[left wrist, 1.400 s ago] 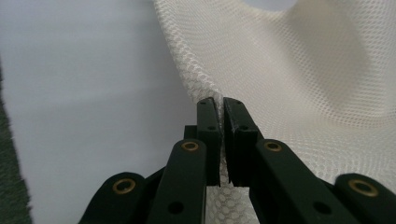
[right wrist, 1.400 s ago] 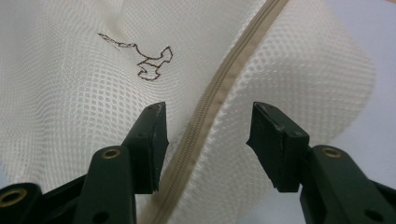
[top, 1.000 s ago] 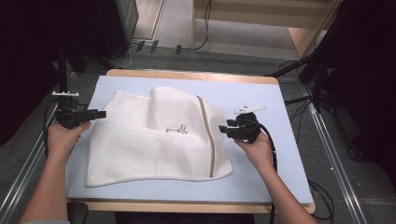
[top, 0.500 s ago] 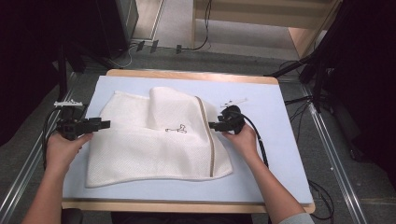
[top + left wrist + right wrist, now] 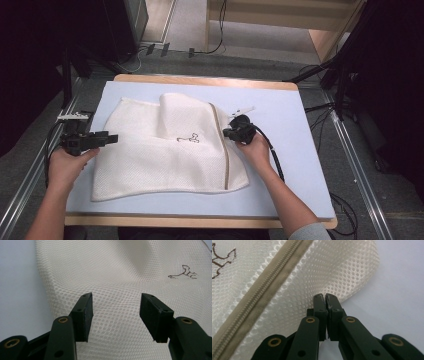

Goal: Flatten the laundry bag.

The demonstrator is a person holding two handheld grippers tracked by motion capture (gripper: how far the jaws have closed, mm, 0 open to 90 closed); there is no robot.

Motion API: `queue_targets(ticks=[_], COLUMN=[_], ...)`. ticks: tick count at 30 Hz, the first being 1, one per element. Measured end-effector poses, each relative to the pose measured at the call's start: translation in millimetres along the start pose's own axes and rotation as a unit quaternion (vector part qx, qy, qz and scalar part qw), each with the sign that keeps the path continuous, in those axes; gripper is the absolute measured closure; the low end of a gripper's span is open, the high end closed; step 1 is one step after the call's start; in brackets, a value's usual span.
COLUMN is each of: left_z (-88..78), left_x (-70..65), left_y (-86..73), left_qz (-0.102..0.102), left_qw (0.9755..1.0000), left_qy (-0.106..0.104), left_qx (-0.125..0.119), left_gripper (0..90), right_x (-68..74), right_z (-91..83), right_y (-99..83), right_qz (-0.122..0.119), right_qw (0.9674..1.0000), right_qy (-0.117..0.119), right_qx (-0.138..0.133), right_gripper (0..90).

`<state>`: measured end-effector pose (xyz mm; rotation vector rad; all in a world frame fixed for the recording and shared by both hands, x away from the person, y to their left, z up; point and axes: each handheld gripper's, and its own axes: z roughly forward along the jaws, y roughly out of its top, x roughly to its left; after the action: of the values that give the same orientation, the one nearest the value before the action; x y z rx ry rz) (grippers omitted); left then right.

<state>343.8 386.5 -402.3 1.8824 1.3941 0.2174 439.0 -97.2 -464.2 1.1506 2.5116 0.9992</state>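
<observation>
The right gripper (image 5: 325, 297) has just closed its 2 black jaws, which are clenched on the thin edge of the white mesh zip bag (image 5: 170, 147) beside its beige zipper (image 5: 259, 287); so shallow a bite could let the mesh slip free on a pull. The left gripper (image 5: 115, 306) stands released over the bag's other side, which lies flat on the pale blue table mat (image 5: 295, 112), so an early pull from the right could drag the bag askew.
</observation>
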Motion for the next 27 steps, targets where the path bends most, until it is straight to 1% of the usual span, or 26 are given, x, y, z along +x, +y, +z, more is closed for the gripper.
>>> queue_targets(ticks=[2, 3, 4, 5, 6, 7, 8, 9, 11, 15, 17, 18, 19, 21, 23, 24, 25, 26, 27], left_z=[0.3, 0.7, 1.9, 3.0, 4.2, 5.4, 6.8, 7.4, 9.6, 15.5, 19.0, 20.5, 21.9, 25.2, 27.9, 29.4, 31.0, 32.2, 33.2], left_x=[-0.2, -0.1, -0.2, -0.4, -0.7, -1.0, -1.7, -2.1, -3.1, -8.1, -10.8, -11.2, -11.6, -11.2, -9.9, -9.1, -8.0, -7.6, -6.5], left_y=[0.2, 0.4, 0.7, 1.2, 1.6, 2.1, 2.8, 3.2, 4.6, 7.9, 8.4, 8.4, 8.7, 8.8, 8.6, 8.1, 7.2, 6.2, 4.8], left_qz=[-0.001, -0.001, -0.001, 0.001, 0.003, 0.003, 0.003, 0.005, 0.006, 0.011, 0.018, 0.022, 0.021, 0.020, 0.022, 0.021, 0.020, 0.017, 0.016], left_qw=[1.0000, 1.0000, 1.0000, 1.0000, 1.0000, 1.0000, 1.0000, 1.0000, 1.0000, 0.9998, 0.9996, 0.9996, 0.9995, 0.9995, 0.9994, 0.9993, 0.9992, 0.9992, 0.9991], left_qy=[-0.002, -0.002, -0.003, -0.003, -0.003, -0.004, -0.005, -0.004, -0.006, -0.013, -0.016, -0.016, -0.017, -0.018, -0.015, -0.014, -0.013, -0.012, -0.012], left_qx=[-0.001, -0.002, -0.002, 0.001, 0.002, 0.002, 0.003, 0.004, 0.003, 0.004, 0.011, 0.012, 0.016, 0.017, 0.023, 0.026, 0.032, 0.033, 0.037], left_gripper=[44.9, 44.8, 44.7, 44.6, 44.6, 44.4, 44.4, 44.3, 44.3, 44.1, 44.0, 44.0, 43.9, 43.7, 43.5, 43.5, 43.5, 43.6, 43.7], right_x=[-3.7, -6.5, -9.7, -12.3, -14.4, -17.0, -18.4, -18.9, -19.7, -20.1, -19.6, -18.3, -17.9, -14.8, -11.0, -8.3, -6.6, -3.8, -3.3], right_z=[-6.9, -12.9, -19.6, -26.6, -33.4, -39.3, -44.7, -51.1, -59.4, -78.1, -85.8, -89.6, -91.2, -96.4, -99.8, -100.9, -101.4, -103.0, -103.5], right_y=[-2.1, -4.7, -8.1, -12.8, -17.7, -22.7, -28.5, -35.6, -44.5, -60.9, -68.9, -74.0, -77.2, -85.8, -94.2, -97.8, -100.7, -103.5, -104.8], right_qz=[0.005, 0.011, 0.014, 0.016, 0.022, 0.024, 0.021, 0.027, 0.026, 0.030, 0.032, 0.036, 0.034, 0.038, 0.035, 0.038, 0.033, 0.035, 0.032], right_qw=[0.9999, 0.9998, 0.9998, 0.9999, 0.9998, 0.9997, 0.9998, 0.9996, 0.9996, 0.9995, 0.9993, 0.9991, 0.9991, 0.9989, 0.9989, 0.9987, 0.9989, 0.9988, 0.9990], right_qy=[-0.005, -0.004, -0.003, -0.005, -0.005, -0.003, -0.005, -0.006, -0.010, -0.013, -0.018, -0.022, -0.023, -0.026, -0.025, -0.024, -0.023, -0.023, -0.022], right_qx=[0.012, 0.015, 0.013, 0.005, 0.002, 0.004, 0.001, 0.003, 0.002, -0.003, -0.003, 0.002, 0.004, 0.011, 0.016, 0.023, 0.024, 0.027, 0.024], right_gripper=[89.7, 89.6, 89.6, 89.6, 89.5, 89.3, 89.2, 89.1, 89.0, 88.5, 88.4, 88.5, 88.4, 88.2, 88.2, 88.1, 88.1, 87.9, 87.9])
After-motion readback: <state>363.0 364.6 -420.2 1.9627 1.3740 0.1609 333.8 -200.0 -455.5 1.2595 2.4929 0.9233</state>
